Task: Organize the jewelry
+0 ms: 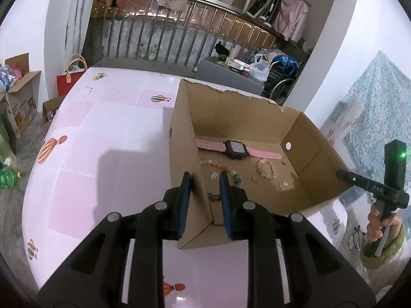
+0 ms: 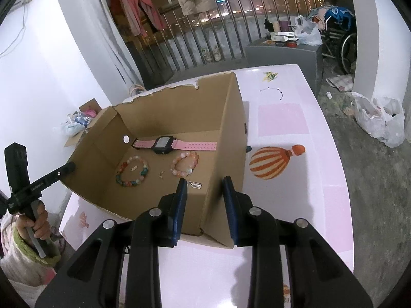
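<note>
Mostly done: watch [image 2: 164, 145], bracelets [image 2: 185, 163] and charms [image 2: 195, 185] lay in the box [image 2: 226, 133]; a necklace [image 2: 272, 93] remained on the desk [image 2: 295, 192] at one o'clock. Left tool [image 1: 204, 197] and right tool [image 2: 204, 205] pinched opposite box walls.

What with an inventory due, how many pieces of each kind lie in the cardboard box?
Watch: 1
Bead bracelets: 2
Small metal charms: 3 clear in the right wrist view
Total in the cardboard box: 6
</note>
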### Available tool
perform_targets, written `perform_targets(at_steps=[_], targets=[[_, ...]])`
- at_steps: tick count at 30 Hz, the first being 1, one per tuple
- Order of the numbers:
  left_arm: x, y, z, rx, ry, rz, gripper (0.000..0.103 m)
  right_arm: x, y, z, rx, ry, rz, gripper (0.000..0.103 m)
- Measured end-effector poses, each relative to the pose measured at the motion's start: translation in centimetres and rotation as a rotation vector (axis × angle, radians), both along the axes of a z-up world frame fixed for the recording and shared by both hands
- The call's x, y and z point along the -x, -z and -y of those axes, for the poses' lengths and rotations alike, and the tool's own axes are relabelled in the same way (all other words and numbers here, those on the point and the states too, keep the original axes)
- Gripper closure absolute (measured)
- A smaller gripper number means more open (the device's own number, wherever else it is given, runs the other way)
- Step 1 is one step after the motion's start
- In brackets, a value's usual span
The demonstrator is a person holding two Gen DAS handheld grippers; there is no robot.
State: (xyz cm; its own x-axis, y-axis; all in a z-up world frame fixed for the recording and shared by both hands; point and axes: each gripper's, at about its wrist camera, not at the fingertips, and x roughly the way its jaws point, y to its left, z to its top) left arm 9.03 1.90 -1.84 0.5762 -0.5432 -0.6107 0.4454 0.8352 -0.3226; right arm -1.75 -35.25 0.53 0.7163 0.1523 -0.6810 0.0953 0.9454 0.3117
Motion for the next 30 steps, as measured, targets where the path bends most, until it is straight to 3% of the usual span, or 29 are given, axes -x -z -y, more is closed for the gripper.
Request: perform_targets(at_steps=[14, 19, 22, 24, 30], targets=[[1.0, 0.0, -0.4, -0.003, -0.012, 0.004, 0.081, 0.9, 0.3, 0.0, -0.008, 0.005, 0.005, 0.074], [0.7, -0.2, -0.6, -0.007, -0.006, 0.010, 0.076, 1.1, 0.4, -0.1, 0.004, 0.007, 0.011, 0.074], [0.8, -0.3, -0.5, -0.016, -0.008, 0.022, 0.064, 1.4, 0.3, 0.1, -0.005, 0.009, 0.022, 0.074], [1.4, -0.5, -0.7, -0.023, -0.023, 0.043, 0.047, 1.9, 0.1, 0.1, -0.002, 0.006, 0.035, 0.071], [3.5, -2.2, -1.8, -0.029, -0.056, 0.106, 0.026, 4.3, -1.3, -0.6, 0.058, -0.008, 0.106, 0.046]])
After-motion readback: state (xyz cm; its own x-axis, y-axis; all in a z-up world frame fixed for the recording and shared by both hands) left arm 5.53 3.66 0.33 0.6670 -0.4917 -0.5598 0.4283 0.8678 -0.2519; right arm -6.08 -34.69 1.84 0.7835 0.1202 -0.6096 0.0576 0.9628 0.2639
